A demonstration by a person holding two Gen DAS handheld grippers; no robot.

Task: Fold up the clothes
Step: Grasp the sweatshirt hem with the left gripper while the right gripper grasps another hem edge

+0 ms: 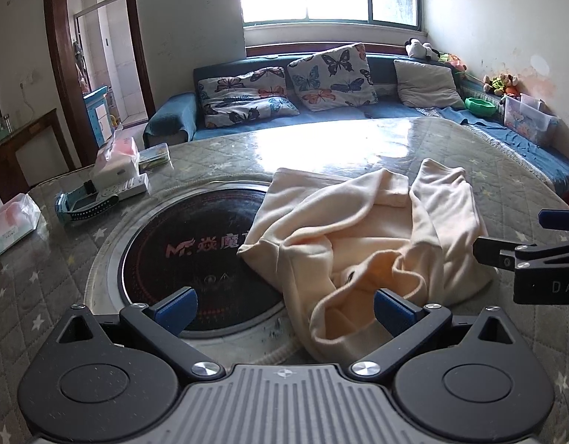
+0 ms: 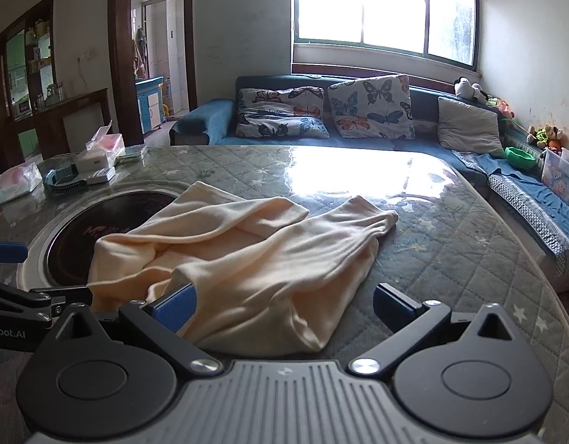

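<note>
Left view: my left gripper [image 1: 284,305] stands with fingers spread wide and nothing between them, low over the near edge of the table [image 1: 506,155]. The cream garment [image 1: 358,236] lies rumpled on the table, its left part overlapping the dark hob [image 1: 195,251], its near opening just beside my right-hand pad [image 1: 390,309]. My right gripper [image 1: 506,236] enters at the far right edge, its fingers apart and apparently empty. Right view: my right gripper [image 2: 284,305] is likewise spread and holds nothing; the garment [image 2: 247,251] sits between and just beyond its pads, the left pad [image 2: 175,309] touching or nearly touching a fold. Risk, in my judgement: the cloth is layered, so closing here may pinch several plies, and the glossy table cover may let it slide.
</note>
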